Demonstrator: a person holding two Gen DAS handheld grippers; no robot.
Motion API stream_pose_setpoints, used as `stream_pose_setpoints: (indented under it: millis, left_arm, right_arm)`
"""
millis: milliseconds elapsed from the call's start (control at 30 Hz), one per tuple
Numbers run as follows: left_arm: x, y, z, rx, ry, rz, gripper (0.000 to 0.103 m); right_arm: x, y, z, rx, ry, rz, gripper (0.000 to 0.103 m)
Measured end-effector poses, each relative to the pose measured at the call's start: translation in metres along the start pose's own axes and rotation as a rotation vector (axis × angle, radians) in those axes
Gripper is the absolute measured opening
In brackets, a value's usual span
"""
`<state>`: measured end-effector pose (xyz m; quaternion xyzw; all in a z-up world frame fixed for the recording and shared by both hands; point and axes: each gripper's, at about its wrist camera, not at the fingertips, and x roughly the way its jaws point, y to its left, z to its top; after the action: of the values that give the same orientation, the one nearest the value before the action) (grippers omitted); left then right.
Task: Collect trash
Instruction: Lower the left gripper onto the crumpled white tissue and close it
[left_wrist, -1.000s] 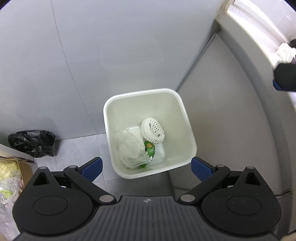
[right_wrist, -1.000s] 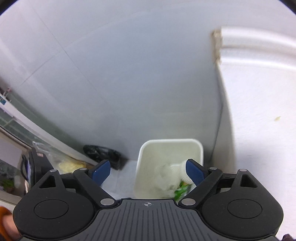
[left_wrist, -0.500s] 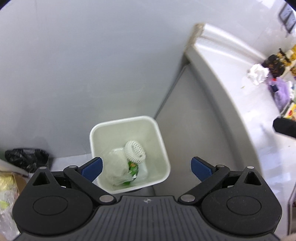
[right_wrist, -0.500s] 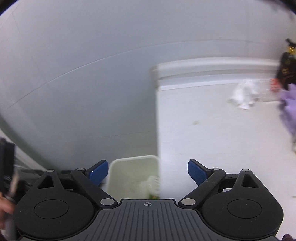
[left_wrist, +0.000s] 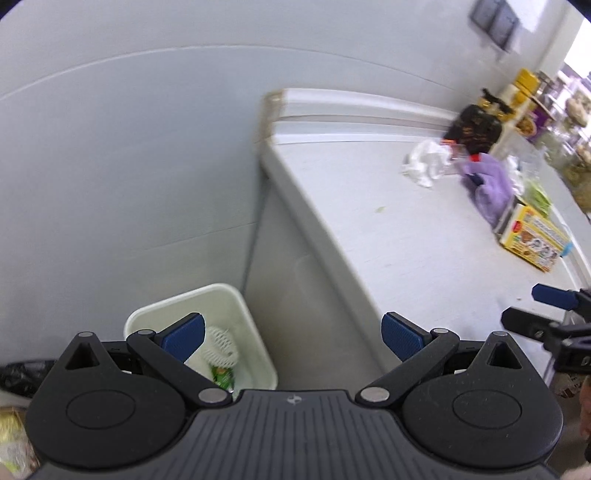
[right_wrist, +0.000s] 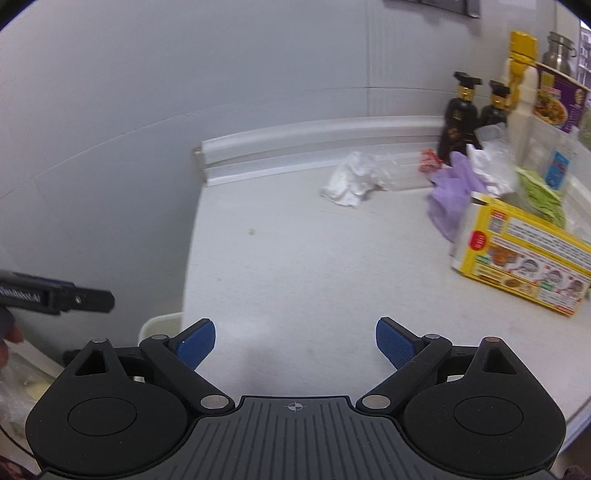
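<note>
A white trash bin (left_wrist: 251, 325) stands on the floor beside the counter, holding a white foam net (left_wrist: 221, 345) and a green wrapper (left_wrist: 221, 376). My left gripper (left_wrist: 291, 334) is open and empty, raised over the gap between bin and counter. My right gripper (right_wrist: 295, 341) is open and empty above the white counter (right_wrist: 295, 266). On the counter lie a crumpled white tissue (right_wrist: 351, 181), a purple glove (right_wrist: 450, 195), clear plastic wrap (right_wrist: 491, 166) and a yellow carton (right_wrist: 524, 254). The bin's corner (right_wrist: 162, 325) shows in the right wrist view.
Two dark bottles (right_wrist: 472, 118), a cream bottle with a yellow cap (right_wrist: 521, 85) and a purple box (right_wrist: 561, 103) stand at the counter's back right. A black bag (left_wrist: 22, 373) lies on the floor left of the bin. Grey wall panels rise behind.
Both grippers have swung right and up, away from the bin toward the counter. The counter's litter has come into view. Both stay open and empty.
</note>
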<state>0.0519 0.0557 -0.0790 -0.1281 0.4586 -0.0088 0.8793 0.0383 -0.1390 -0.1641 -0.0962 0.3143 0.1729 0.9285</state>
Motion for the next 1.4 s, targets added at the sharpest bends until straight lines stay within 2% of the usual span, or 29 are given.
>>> stream_pose_setpoints:
  millis: [200, 500, 867, 1100, 1133, 1200, 1267, 1333, 1400]
  left_arm:
    - [0.015, -0.033, 0.013, 0.074, 0.004, -0.042, 0.102]
    - [0.044, -0.076, 0.033, 0.193, -0.019, -0.082, 0.102]
    - [0.081, -0.118, 0.067, 0.298, -0.118, -0.108, 0.102]
    - [0.101, -0.134, 0.088, 0.319, -0.165, -0.145, 0.099]
    - [0.103, -0.136, 0.091, 0.318, -0.172, -0.148, 0.098]
    - [0.108, -0.139, 0.097, 0.308, -0.182, -0.155, 0.096]
    - [0.112, -0.14, 0.102, 0.292, -0.189, -0.161, 0.092]
    - [0.117, -0.141, 0.106, 0.274, -0.189, -0.162, 0.086]
    - [0.121, -0.142, 0.11, 0.261, -0.189, -0.161, 0.08]
  right_arm:
    - [-0.002, -0.023, -0.01, 0.012, -0.008, -0.053, 0.096]
    - [-0.004, -0.054, -0.006, 0.003, -0.057, -0.124, 0.096]
    - [-0.01, -0.103, 0.033, -0.009, -0.189, -0.216, 0.096]
    - [-0.011, -0.128, 0.06, 0.061, -0.264, -0.167, 0.093]
    - [-0.011, -0.13, 0.063, 0.06, -0.269, -0.15, 0.092]
    - [-0.009, -0.129, 0.068, 0.053, -0.275, -0.124, 0.083]
    - [-0.003, -0.13, 0.073, 0.055, -0.266, -0.092, 0.065]
    - [0.005, -0.132, 0.078, 0.068, -0.252, -0.057, 0.054]
    - [0.015, -0.135, 0.083, 0.089, -0.245, -0.034, 0.051]
